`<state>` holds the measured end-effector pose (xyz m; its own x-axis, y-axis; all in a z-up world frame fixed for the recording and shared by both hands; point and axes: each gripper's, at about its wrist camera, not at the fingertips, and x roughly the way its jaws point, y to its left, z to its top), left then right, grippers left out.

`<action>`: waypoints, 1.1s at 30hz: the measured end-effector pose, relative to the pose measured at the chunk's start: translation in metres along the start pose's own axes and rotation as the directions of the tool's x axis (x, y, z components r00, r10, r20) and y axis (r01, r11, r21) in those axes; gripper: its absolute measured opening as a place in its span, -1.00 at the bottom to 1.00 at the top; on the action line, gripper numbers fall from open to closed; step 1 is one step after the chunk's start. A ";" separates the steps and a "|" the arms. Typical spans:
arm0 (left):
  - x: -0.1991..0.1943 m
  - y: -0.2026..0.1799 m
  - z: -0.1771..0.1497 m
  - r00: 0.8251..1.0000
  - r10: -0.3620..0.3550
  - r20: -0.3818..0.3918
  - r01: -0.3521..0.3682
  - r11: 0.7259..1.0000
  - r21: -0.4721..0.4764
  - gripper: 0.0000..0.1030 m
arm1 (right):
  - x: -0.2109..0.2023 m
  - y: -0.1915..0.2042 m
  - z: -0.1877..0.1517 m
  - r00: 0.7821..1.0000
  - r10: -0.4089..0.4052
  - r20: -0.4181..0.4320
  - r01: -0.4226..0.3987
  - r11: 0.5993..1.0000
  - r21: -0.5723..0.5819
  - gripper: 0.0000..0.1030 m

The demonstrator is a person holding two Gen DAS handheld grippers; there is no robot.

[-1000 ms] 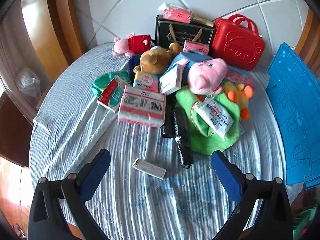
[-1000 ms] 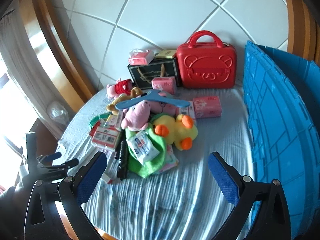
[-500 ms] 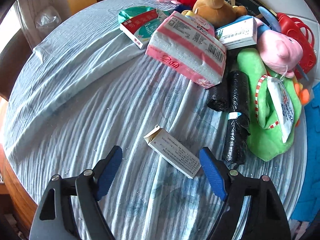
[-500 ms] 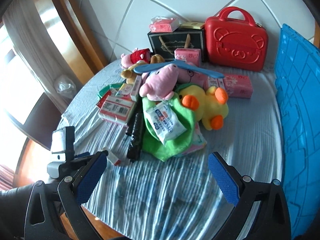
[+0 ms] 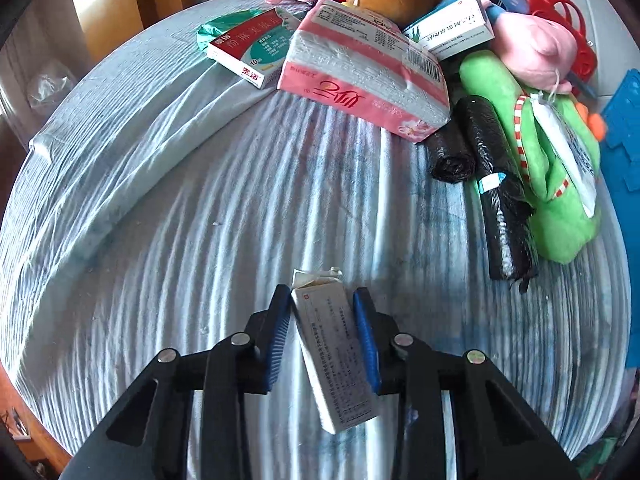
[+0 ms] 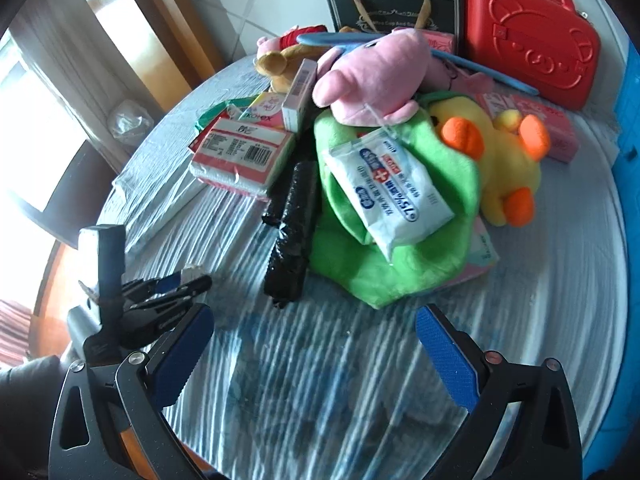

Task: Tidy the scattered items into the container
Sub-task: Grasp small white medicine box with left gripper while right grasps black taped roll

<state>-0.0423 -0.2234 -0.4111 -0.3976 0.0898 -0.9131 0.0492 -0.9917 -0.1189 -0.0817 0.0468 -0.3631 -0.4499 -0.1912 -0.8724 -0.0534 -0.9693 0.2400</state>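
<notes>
My blue container (image 6: 628, 128) runs down the right edge of the right-wrist frame. At lower centre of the left view, my left gripper (image 5: 322, 308) clamps the small white box (image 5: 334, 354), its long axis running bottom-to-top, torn flap pointing up-frame. My right gripper (image 6: 314, 344) hangs spread wide, empty.

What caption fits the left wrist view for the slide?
Left gripper shut on a small white box on the striped cloth.

A slim white printed carton (image 5: 334, 350), end flap open, sits pinched lengthwise, well apart from the black rolls (image 5: 494, 184).
</notes>
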 end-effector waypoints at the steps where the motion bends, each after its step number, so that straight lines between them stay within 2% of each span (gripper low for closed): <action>1: -0.003 0.006 -0.003 1.000 -0.017 0.002 0.017 1.000 0.004 -0.43 | 0.010 0.005 0.002 1.000 0.005 -0.009 -0.005 1.000 0.002 0.99; 6: -0.017 0.028 -0.014 0.996 -0.090 0.016 0.089 0.996 0.013 -0.46 | 0.057 0.029 0.011 0.998 0.012 -0.055 -0.012 1.000 0.007 0.99; 12: -0.031 0.039 -0.014 0.992 -0.123 0.026 0.123 0.992 0.017 -0.46 | 0.096 0.036 0.021 0.997 -0.043 -0.060 0.045 0.998 0.037 0.96; 15: -0.038 0.049 -0.016 0.990 -0.138 0.034 0.137 0.990 0.015 -0.46 | 0.112 0.035 0.026 0.994 -0.085 -0.063 0.088 0.995 0.051 0.75; 19: -0.032 0.051 -0.013 0.988 -0.151 0.043 0.150 0.989 0.016 -0.46 | 0.129 0.032 0.030 0.988 -0.130 -0.086 0.135 0.989 0.058 0.27; 21: -0.033 0.053 -0.011 0.987 -0.154 0.045 0.153 0.988 0.018 -0.46 | 0.138 0.033 0.033 0.985 -0.146 -0.097 0.151 0.987 0.052 0.17; 24: -0.033 0.057 -0.008 0.987 -0.156 0.047 0.155 0.988 0.014 -0.46 | 0.143 0.036 0.039 0.981 -0.168 -0.093 0.173 0.984 0.040 0.18; 27: -0.035 0.057 -0.005 0.986 -0.156 0.053 0.155 0.988 0.014 -0.46 | 0.144 0.036 0.044 0.969 -0.225 -0.102 0.228 0.973 0.025 -0.30; 33: -0.041 0.052 0.000 0.985 -0.157 0.067 0.155 0.988 0.023 -0.46 | 0.129 0.029 0.040 0.979 -0.174 -0.105 0.182 0.981 0.071 -0.33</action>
<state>-0.0234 -0.2782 -0.3796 -0.4606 0.2376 -0.8552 -0.0342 -0.9676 -0.2503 -0.1773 0.0003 -0.4513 -0.3376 -0.0344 -0.9407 -0.1974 -0.9745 0.1065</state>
